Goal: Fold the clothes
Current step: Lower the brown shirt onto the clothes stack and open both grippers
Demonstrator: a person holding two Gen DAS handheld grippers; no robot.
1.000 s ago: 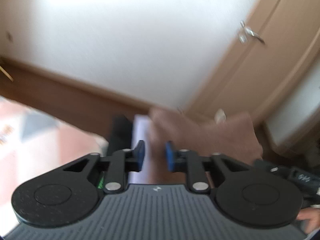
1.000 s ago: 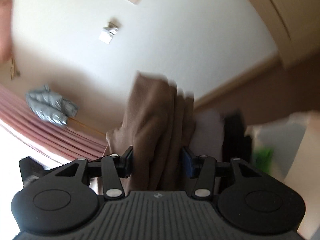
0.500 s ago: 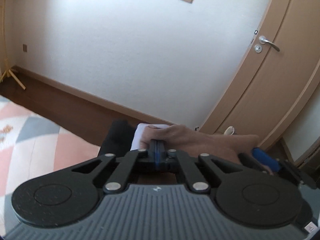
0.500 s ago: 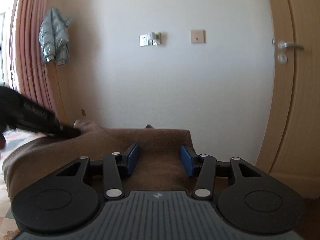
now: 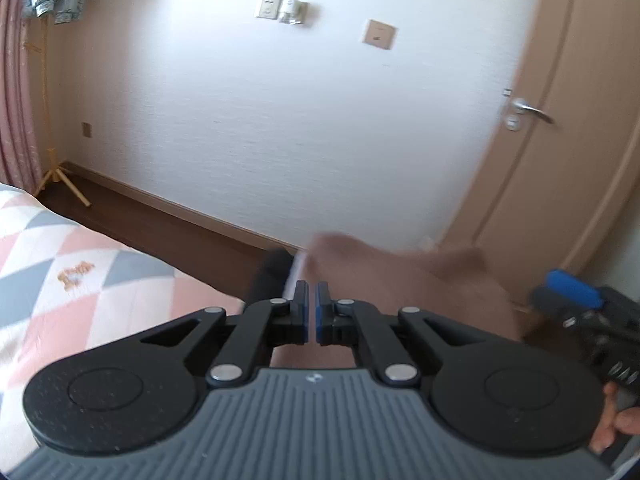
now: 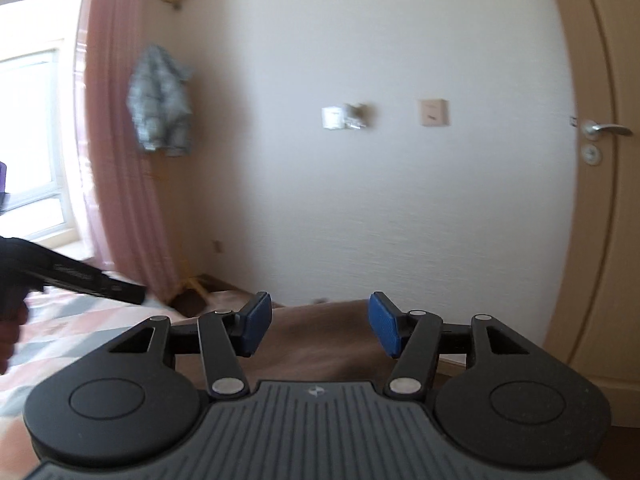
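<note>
Nearest the left wrist camera, the left gripper (image 5: 311,312) has its blue-padded jaws drawn almost together, a thin slit between them with no cloth visible in it; I cannot tell for certain whether a thin edge is pinched, but it looks empty. Just past its tips lies the brown, soft-looking garment (image 5: 404,276), blurred, bunched in a low mound at the edge of the bed with the pink, grey and white diamond-patterned quilt (image 5: 80,264). A black and white folded stack (image 5: 276,276) sits just beside the garment on its left, probably clothes finished and parked out of the way.

From the right wrist camera, the right gripper (image 6: 320,326) stands wide, jaws well apart and holding nothing, hovering over the same brown cloth, which spreads flat beneath and between the pads. That spread suggests the garment has been laid down for smoothing or the next fold, with both claws free to pick a fresh edge.

Farther off stand the white wall with its beige switch plate (image 6: 432,112), the light wooden door with a metal handle (image 6: 606,129), the pink curtain (image 6: 116,140), and a pale grey-blue puffer jacket (image 6: 160,116) hanging on a stand, clear of the work.
</note>
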